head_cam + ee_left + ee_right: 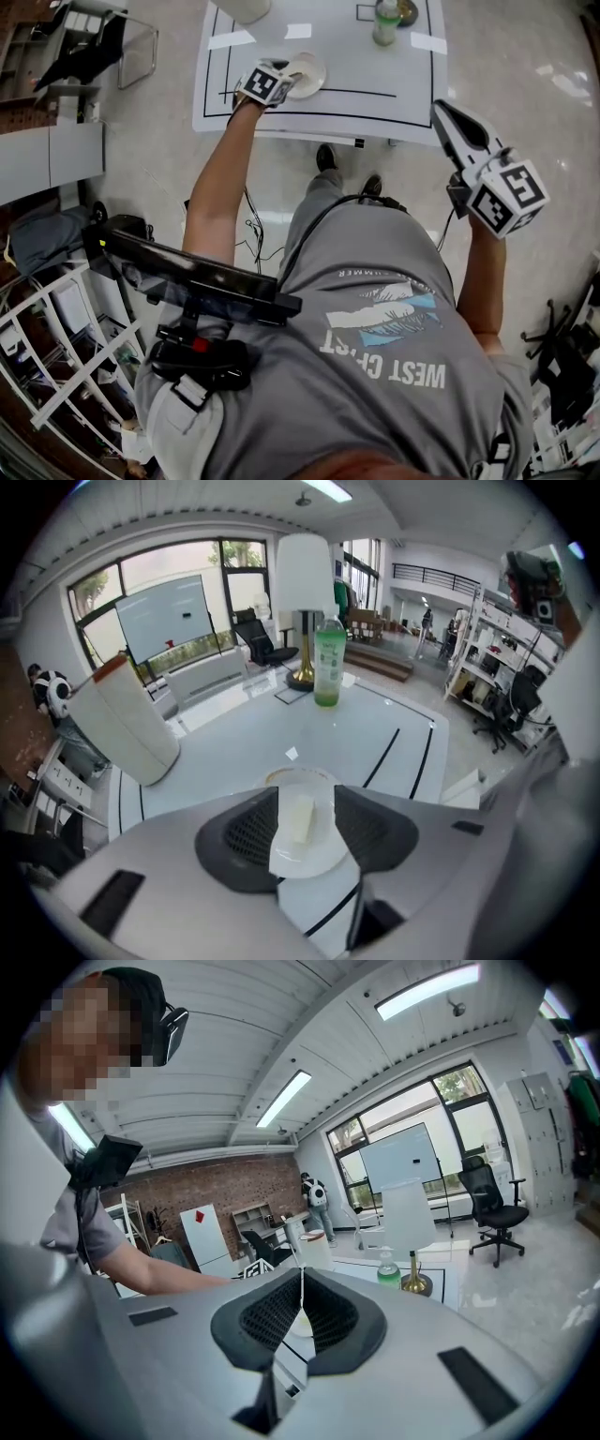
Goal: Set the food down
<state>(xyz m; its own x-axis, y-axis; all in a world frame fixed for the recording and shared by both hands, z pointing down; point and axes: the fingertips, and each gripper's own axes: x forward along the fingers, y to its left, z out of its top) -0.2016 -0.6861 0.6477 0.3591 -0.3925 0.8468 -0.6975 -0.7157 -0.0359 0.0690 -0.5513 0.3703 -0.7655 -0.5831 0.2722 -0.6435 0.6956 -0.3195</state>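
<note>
Closest in the head view is the person's grey shirt (375,319), with a black rig (187,281) strapped at its 9 o'clock. At 2 o'clock from the shirt the right gripper (442,112) is held up over the floor, short of the table's near edge. In its own view the right gripper (301,1302) has its jaws closed together, only a thin seam showing between the pads, and nothing is in them.

At 11 o'clock from the shirt the bare left arm (216,187) reaches to the left gripper (286,82), over the near left part of the table (394,84), a white top with black lines. Seen in its own view, the left gripper (302,803) has its jaws wide apart and grips nothing. Between them, lower down, shows the plate (309,860) on the table, and the food (301,817), a pale block, lies on it, clear of both pads.

Beyond the plate, at its 12 o'clock in the left gripper view, stands a green bottle (328,663), with a white-shaded lamp (304,583) just behind it. A white canister (127,719) sits at the plate's 10 o'clock.
</note>
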